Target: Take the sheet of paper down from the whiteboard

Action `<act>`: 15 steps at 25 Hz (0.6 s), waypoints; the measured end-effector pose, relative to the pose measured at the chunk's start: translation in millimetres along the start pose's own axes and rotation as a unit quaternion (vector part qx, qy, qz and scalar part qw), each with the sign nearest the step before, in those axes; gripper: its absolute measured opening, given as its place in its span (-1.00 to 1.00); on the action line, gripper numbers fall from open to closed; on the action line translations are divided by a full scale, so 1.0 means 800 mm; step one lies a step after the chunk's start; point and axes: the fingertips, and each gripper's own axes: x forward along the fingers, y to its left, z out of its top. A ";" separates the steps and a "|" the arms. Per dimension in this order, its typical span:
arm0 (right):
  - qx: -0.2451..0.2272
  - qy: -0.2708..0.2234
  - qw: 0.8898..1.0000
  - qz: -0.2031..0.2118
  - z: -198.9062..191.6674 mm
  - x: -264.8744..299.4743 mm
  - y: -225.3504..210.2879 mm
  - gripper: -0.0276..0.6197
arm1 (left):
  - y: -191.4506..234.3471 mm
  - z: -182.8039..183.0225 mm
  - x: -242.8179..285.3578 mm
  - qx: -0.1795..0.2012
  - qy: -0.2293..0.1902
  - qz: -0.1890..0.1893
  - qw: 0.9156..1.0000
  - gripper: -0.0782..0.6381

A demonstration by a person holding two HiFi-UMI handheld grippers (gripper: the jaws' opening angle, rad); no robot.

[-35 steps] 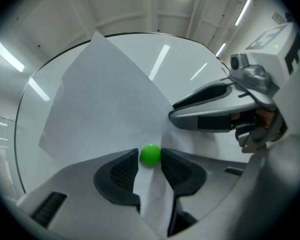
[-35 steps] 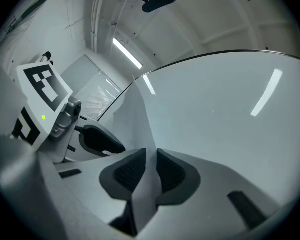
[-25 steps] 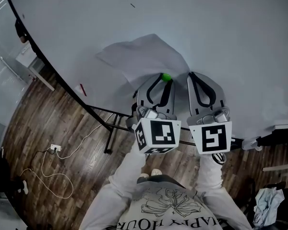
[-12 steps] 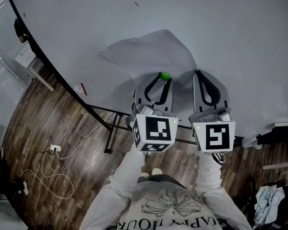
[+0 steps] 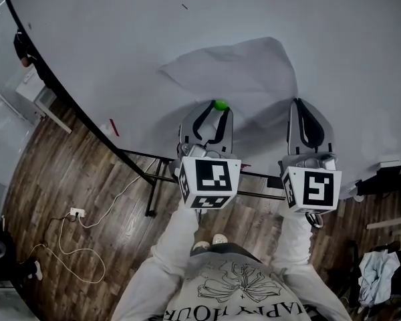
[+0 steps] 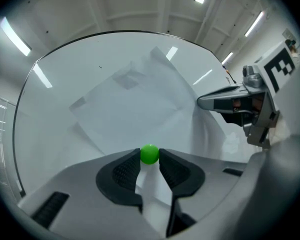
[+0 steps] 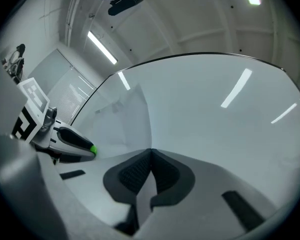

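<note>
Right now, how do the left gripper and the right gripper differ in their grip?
The left gripper's jaws stand partly apart, pinching a small green ball at their tips; the right gripper's jaws are fully together, pinching the edge of the sheet of paper. In the head view, the left gripper sits at the sheet's lower edge, the right gripper by its lower right corner. Both point at the whiteboard.

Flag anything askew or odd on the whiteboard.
The sheet of paper sits crooked and rumpled on the whiteboard, one corner pinched in the right gripper and lifting off the surface. The left gripper grips a small green ball, likely its magnet.
</note>
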 end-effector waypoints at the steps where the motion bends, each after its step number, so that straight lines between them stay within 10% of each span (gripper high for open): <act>1: 0.003 0.001 1.000 -0.009 -0.002 -0.003 -0.006 -0.91 | 0.001 -0.001 0.000 -0.003 0.001 0.001 1.000 -0.46; 15: 0.026 0.019 0.993 -0.117 -0.016 -0.064 -0.083 -0.91 | 0.016 -0.009 0.001 -0.013 0.010 0.019 1.000 -0.46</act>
